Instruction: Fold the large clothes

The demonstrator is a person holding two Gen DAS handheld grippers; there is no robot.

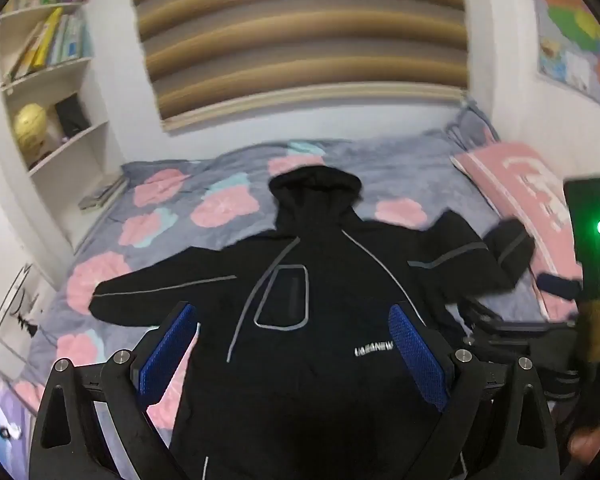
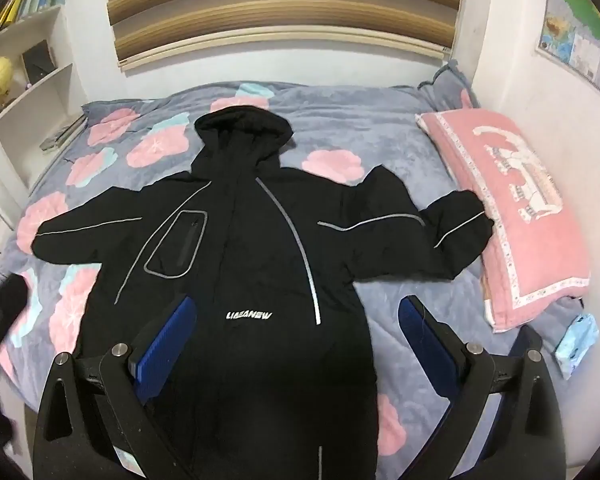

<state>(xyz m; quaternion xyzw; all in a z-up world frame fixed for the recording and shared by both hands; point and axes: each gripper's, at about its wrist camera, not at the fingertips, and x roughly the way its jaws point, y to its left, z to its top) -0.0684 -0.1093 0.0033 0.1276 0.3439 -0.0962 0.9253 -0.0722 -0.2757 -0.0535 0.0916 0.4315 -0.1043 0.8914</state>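
Left tool (image 1: 294,354) spread, right view alone shows whole jacket (image 2: 252,248)

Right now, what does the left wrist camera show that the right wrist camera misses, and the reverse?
Only the left wrist view shows the right gripper's body with its green light at the right edge, and a framed ink drawing low on the left wall.

Only the right wrist view shows the small light blue packet beside the pink pillow.

Both show the black hooded jacket spread flat on the grey floral blanket, sleeves out, plus the pillow, striped blind, shelves and wall map. Each view shows its own gripper, left and right, open above the jacket.
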